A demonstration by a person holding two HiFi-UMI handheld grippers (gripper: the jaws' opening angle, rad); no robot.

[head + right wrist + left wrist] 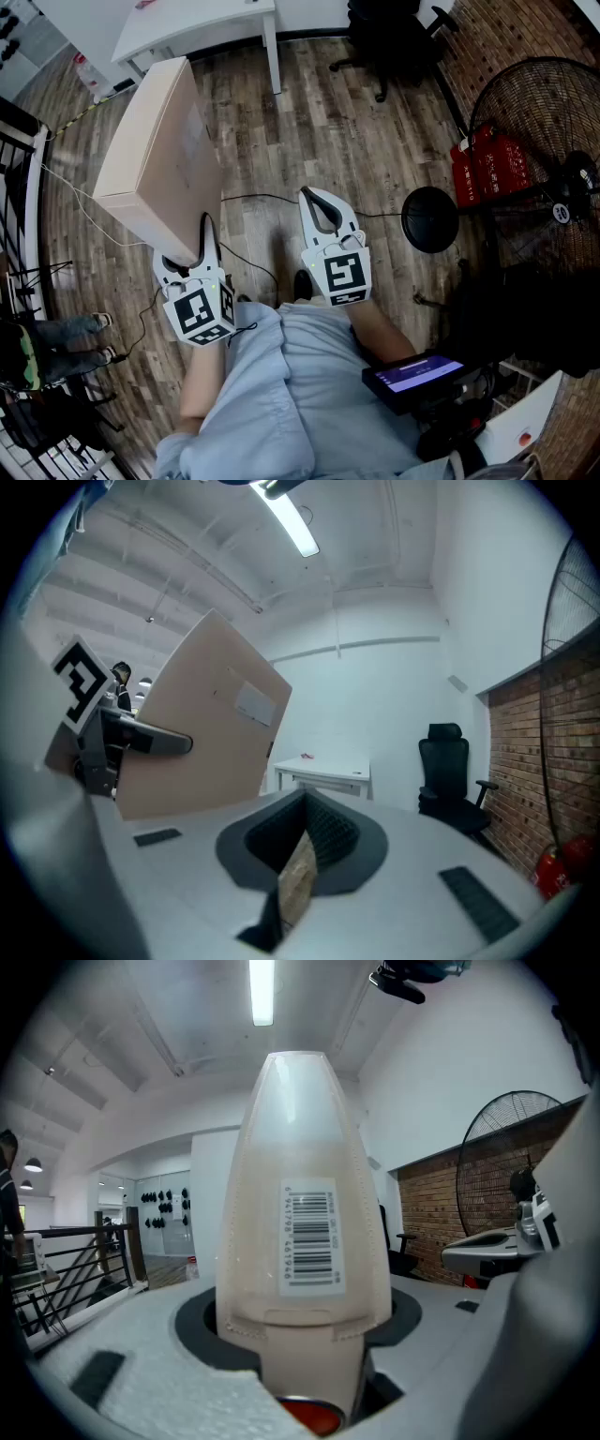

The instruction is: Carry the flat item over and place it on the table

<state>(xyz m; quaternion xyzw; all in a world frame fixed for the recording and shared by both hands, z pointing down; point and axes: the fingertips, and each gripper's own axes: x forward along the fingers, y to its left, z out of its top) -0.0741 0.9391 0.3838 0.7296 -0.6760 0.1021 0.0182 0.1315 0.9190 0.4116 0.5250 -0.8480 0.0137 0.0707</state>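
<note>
Spreading across the head view, a wood-plank floor is seen, with a white table set at its far edge. A large black standing fan is placed at the right, by a brick wall.

A flat cardboard box is carried in the air above the floor, on the near side of the table and not resting on it. It is tilted, with one broad face turned up and to the left, and its lower narrow edge is clamped by the left tool. In the left gripper view the box is seen end-on, rising straight up from between the jaws, which are closed against its two broad faces. In the right gripper view the same box is seen at the left, leaning, with the table visible beyond it.

A black office chair is parked near the right end of the table.

The right tool is held just beside the left one, apart from the box, and nothing is gripped by it. Its jaws are brought together, so that only a thin slit is left between them.

Two red fire extinguishers are stood by the fan, and a round black base is seen on the floor near them. A dark device with a lit screen is worn at the person's right side.

A white barcode label is stuck on the narrow edge of the box.
</note>
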